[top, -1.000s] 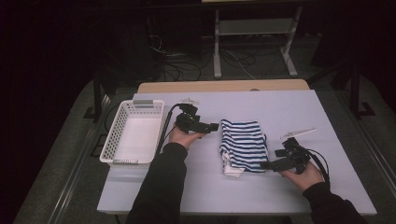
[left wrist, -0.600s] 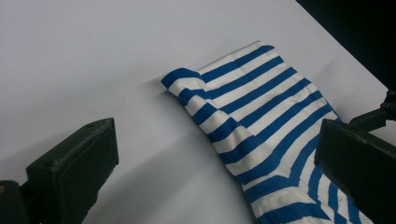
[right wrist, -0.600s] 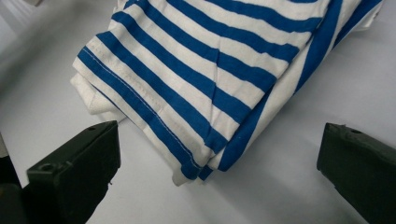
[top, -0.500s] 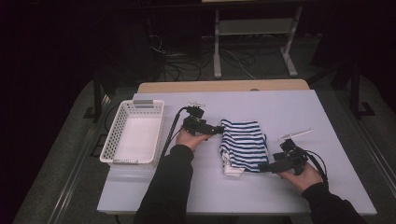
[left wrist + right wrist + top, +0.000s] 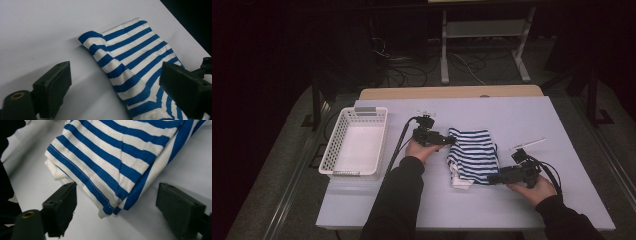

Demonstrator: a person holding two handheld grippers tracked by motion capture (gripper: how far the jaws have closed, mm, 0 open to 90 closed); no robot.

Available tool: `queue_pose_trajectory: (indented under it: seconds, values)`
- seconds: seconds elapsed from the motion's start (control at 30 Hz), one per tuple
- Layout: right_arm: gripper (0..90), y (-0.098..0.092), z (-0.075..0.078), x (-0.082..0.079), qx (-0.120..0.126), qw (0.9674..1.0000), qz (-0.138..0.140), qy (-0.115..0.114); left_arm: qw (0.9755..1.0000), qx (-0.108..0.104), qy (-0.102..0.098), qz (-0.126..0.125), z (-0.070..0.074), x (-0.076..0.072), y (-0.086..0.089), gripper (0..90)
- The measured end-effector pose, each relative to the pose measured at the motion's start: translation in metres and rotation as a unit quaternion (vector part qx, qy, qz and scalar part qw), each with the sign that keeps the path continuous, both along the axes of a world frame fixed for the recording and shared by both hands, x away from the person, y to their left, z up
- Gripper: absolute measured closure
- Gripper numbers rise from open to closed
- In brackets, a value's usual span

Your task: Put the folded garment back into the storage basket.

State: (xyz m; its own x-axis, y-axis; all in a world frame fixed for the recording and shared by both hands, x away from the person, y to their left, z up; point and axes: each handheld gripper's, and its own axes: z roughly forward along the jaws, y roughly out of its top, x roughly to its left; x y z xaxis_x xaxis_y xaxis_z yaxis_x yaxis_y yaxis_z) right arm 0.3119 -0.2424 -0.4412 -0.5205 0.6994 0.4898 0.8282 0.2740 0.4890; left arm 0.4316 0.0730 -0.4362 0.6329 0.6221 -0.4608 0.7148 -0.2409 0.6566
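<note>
Two grippers flank the folded striped cloth [image 5: 472, 156], which lies right of the white basket [image 5: 354, 147]. Left gripper [image 5: 451, 141] and right gripper [image 5: 493, 178] have just been closing, jaws apart, pressing nothing. It's soft, light, floppy — pinch all layers at the corners.

A folded blue-and-white striped cloth [image 5: 135, 65] is seen lying on the pale table [image 5: 37, 30]. The left gripper [image 5: 115, 85] is held low over it, jaws set wide and just closing, with the cloth's near edge between them but not pressed by either pad
</note>
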Motion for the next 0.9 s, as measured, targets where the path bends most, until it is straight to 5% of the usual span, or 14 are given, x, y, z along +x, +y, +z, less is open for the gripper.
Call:
queue_pose_trajectory:
  seconds: [0.5,0.9]
  values:
    - [44.9,0.005,-0.001,0.003,0.014,0.9996,-0.007,0.024,1.0,-0.002,0.009,-0.001,-0.006,0.001,-0.011,27.1]
    - [72.8,0.014,-0.004,0.002,0.0,0.9997,0.013,0.019,0.9998,0.014,0.017,0.002,-0.011,-0.001,-0.02,58.8]
